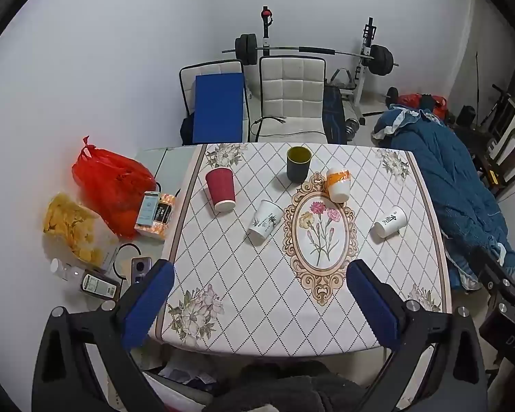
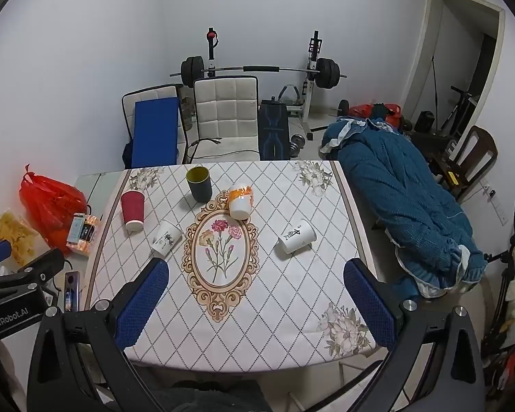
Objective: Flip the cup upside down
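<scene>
Both claws, left [image 1: 257, 295] and right [image 2: 255, 293], hang released above the desk [image 2: 285, 309]. Dark cup [image 2: 199, 183], upright, looks rigid and heavier than paper; grip its sidewall.

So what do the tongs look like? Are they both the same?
Yes, they match. The left tongs and right tongs each have two black plastic arms with triangle-shaped holes, silver round bolts, and bumpy blue pads on the inside of the fingers. In the right wrist view, the black body of the left one shows white letters, "GenRobot.AI". No cables or sleeves show.
</scene>
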The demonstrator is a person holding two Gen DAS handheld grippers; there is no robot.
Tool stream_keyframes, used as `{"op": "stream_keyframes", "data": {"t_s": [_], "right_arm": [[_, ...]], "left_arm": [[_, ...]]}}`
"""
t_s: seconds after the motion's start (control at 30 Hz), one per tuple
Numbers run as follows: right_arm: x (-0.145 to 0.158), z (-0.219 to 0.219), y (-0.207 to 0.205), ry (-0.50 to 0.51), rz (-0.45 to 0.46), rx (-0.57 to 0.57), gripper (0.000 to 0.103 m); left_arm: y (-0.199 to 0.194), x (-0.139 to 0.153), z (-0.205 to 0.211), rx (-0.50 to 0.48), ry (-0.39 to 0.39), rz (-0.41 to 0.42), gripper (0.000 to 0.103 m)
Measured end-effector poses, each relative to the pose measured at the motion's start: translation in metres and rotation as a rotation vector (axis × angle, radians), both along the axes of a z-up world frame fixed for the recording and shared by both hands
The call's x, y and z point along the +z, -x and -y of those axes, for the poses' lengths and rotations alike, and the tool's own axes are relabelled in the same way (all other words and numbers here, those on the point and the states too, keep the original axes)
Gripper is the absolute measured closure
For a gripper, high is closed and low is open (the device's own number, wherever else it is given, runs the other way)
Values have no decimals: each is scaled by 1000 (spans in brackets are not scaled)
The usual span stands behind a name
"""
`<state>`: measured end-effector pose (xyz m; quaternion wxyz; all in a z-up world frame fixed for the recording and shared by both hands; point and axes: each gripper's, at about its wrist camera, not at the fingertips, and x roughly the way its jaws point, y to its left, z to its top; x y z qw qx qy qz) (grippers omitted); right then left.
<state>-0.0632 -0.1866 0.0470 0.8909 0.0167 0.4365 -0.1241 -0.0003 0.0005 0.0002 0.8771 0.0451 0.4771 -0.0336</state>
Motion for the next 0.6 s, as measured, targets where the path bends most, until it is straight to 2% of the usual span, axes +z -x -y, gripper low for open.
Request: {"op": "stream_keyframes", "data": {"t_s": [0.6], "right_arm": [[-1,-4,0,2,8,-1,0]], "left_arm": [[7,-1,3,-10,-2,-10,0]]}}
